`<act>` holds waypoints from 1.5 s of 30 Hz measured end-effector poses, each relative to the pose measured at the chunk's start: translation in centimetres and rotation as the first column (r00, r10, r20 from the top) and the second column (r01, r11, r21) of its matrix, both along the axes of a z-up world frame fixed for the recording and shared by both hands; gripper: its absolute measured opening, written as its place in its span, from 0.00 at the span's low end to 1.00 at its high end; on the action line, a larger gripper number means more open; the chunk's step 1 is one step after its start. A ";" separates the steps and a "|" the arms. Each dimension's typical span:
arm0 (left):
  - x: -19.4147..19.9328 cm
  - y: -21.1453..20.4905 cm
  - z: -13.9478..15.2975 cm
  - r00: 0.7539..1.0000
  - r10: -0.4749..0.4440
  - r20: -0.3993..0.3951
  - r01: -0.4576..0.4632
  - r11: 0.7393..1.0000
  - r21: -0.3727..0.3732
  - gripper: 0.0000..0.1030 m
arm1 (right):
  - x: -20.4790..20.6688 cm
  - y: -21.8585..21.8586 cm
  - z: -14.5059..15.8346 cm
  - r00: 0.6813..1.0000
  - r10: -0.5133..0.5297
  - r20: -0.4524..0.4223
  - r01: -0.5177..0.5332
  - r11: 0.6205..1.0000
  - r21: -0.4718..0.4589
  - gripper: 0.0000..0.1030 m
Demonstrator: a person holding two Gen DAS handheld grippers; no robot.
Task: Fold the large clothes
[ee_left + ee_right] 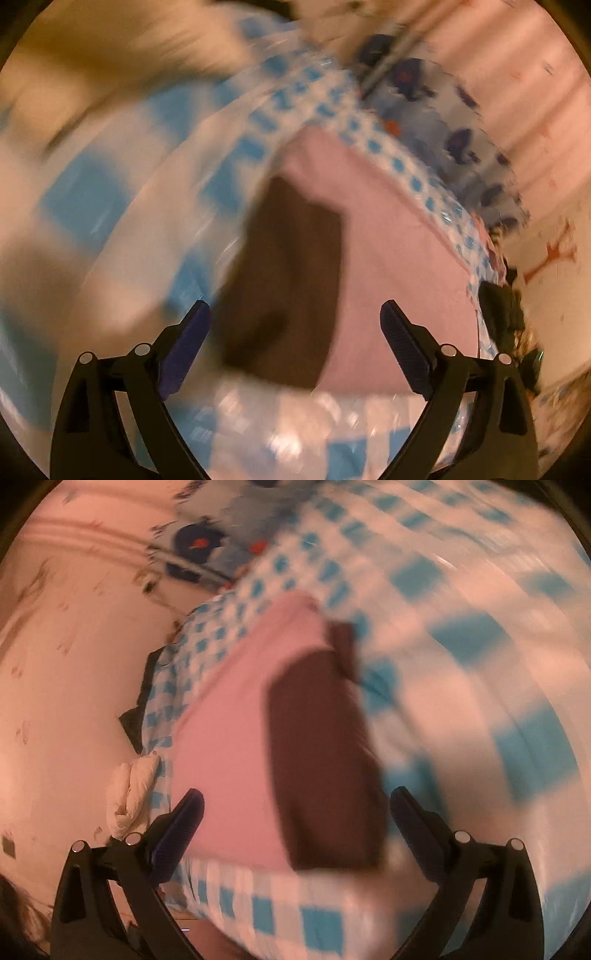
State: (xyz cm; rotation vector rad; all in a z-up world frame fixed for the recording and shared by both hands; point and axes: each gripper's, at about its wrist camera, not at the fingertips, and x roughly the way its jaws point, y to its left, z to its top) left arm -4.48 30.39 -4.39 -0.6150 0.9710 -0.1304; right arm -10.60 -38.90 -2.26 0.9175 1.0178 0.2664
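A pink garment (388, 258) lies flat on the blue-and-white checked bed sheet (85, 199), with a dark brown piece of cloth (288, 280) on its left part. My left gripper (295, 306) hovers above the brown cloth, jaws wide open and nothing between them. In the right wrist view the same pink garment (229, 731) and brown cloth (321, 757) lie below my right gripper (298, 793), which is also open and holds nothing. Both views are smeared by motion.
A light blue patterned cloth with dark blue shapes (443, 122) lies at the far end of the bed. A crumpled white cloth (129, 794) sits at the sheet's left edge by the pinkish wall (66, 664). Dark items (506, 317) stand beside the bed.
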 end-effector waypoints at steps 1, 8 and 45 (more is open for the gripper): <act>-0.7 0.9 -1.2 0.999 0.028 -0.040 -0.029 0.999 -0.034 0.86 | -0.7 -0.2 -0.7 1.000 -0.003 -0.025 0.004 1.000 0.026 0.94; -2.4 0.8 -3.9 0.990 0.069 -0.124 -0.084 0.989 -0.121 0.86 | -0.2 1.8 -4.0 0.997 0.034 -0.070 -0.020 0.982 0.187 0.94; 2.5 -2.8 -6.4 0.988 0.047 -0.146 -0.075 0.978 -0.195 0.51 | 1.5 2.9 -6.3 0.994 0.045 -0.103 -0.018 0.969 0.246 0.46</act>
